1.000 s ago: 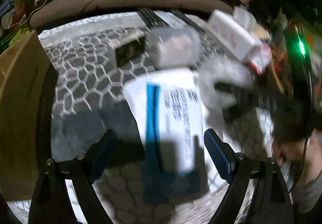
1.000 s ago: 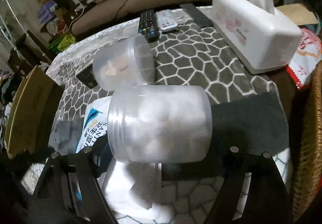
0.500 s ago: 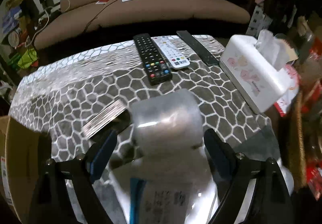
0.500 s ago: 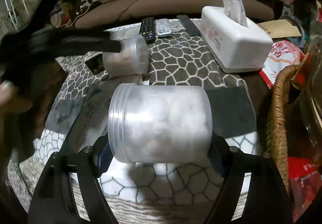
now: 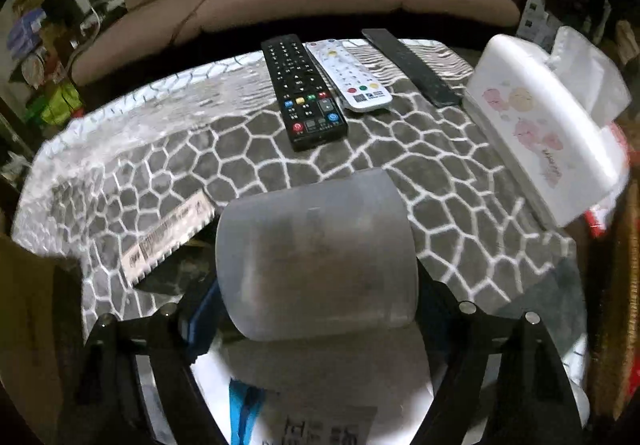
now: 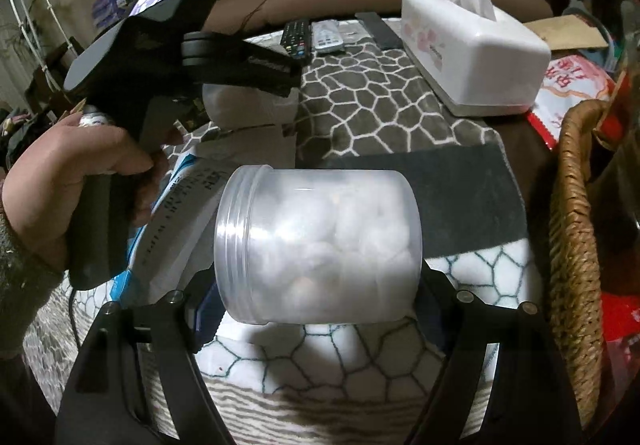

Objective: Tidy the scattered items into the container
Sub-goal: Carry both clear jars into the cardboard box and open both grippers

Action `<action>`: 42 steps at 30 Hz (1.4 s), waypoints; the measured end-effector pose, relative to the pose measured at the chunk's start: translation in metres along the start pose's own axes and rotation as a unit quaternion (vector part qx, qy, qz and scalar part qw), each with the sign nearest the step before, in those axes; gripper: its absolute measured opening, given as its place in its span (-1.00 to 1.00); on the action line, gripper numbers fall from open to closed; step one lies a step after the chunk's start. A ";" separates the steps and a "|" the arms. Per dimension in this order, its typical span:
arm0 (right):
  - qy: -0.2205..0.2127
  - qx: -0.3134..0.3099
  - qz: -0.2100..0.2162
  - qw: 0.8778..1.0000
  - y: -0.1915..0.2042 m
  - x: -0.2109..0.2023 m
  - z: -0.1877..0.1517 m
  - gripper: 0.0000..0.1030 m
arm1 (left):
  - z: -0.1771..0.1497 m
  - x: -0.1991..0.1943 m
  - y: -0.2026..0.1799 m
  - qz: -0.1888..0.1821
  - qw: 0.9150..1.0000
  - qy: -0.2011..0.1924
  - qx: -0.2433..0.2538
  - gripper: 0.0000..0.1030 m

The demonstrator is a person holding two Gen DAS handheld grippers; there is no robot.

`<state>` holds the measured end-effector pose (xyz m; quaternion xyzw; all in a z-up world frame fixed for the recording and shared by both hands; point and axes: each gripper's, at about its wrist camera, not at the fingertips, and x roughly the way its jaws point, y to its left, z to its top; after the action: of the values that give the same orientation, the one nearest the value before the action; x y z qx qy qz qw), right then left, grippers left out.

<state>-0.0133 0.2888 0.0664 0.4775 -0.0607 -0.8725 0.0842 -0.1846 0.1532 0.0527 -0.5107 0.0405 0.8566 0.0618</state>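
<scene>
The right gripper (image 6: 318, 309) holds a see-through jar (image 6: 316, 249) full of white fluffy balls, lying on its side with both pads pressed on its ends. It hangs just above the patterned cloth (image 6: 360, 101), and a woven basket (image 6: 576, 245) stands close on the right. The left gripper (image 5: 316, 309) sits around a second, foggy jar (image 5: 316, 257), also on its side. Its jaws have just been closing, with that jar between them, and the pads look like they touch its ends, but the view is too blurry to be sure. This jar rests partly on a white packet with blue print (image 5: 320, 405). Farther back on the cloth lie a black remote (image 5: 302, 85), a white remote (image 5: 348, 75) and a white tissue box (image 5: 548, 137).
</scene>
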 end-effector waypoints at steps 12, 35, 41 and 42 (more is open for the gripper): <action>-0.037 -0.025 0.004 0.999 0.042 -0.064 0.022 0.50 | -0.036 -0.154 0.079 -0.052 0.996 -0.071 -0.004 0.56; 0.008 -0.092 0.108 0.990 0.335 -0.005 0.102 0.50 | -0.147 -0.171 0.318 -0.012 0.998 -0.022 -0.053 0.56; 0.043 -0.074 0.117 0.989 0.363 0.048 0.119 0.50 | -0.159 -0.153 0.309 -0.017 0.999 -0.018 -0.026 0.56; 0.050 -0.078 0.117 0.989 0.367 0.055 0.119 0.50 | -0.160 -0.152 0.308 -0.019 0.999 -0.023 -0.021 0.56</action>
<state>-0.1099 -0.0787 0.1533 0.5019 -0.0439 -0.8339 0.2251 -0.0191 -0.1824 0.1119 -0.4930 0.0114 0.8673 0.0683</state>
